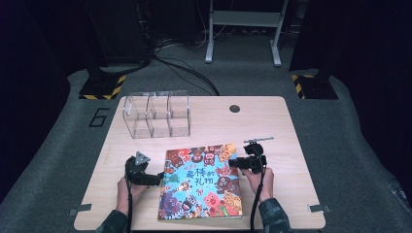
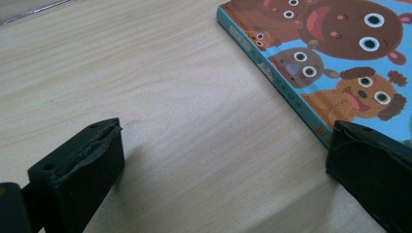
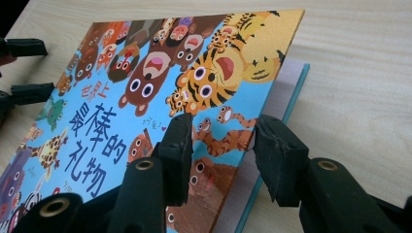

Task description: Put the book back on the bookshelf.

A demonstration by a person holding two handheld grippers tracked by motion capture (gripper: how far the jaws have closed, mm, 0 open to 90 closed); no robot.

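The right gripper (image 3: pixel 221 145) has its two black jaws nearly closed on the free edge of the book's front cover (image 3: pixel 194 82), one jaw on the printed face and the other under it, and the cover is raised clear of the pale first page (image 3: pixel 284 94) beneath. The book (image 1: pixel 201 182) lies flat on the table (image 1: pixel 272 121), near the person's edge and roughly in the middle, its spine (image 2: pixel 272 77) towards the left gripper (image 2: pixel 223 160). That gripper sits just beside the book's spine side with its jaws standing wide apart and gripping nothing; one jaw rests at the spine edge, the other over bare table. In the high view the right gripper (image 1: pixel 248 162) is at the book's far right part and the left gripper (image 1: pixel 145 175) at its left edge. Beyond the book, towards the far left of the table, stands a clear plastic rack (image 1: pixel 156 114) with upright dividers, well apart from it. The step in hand looks like opening the book: the cover is pinched and started upward. The next move probably calls for swinging the cover over towards the spine while the left gripper steadies the book, keeping the pinch light enough not to crease the board.
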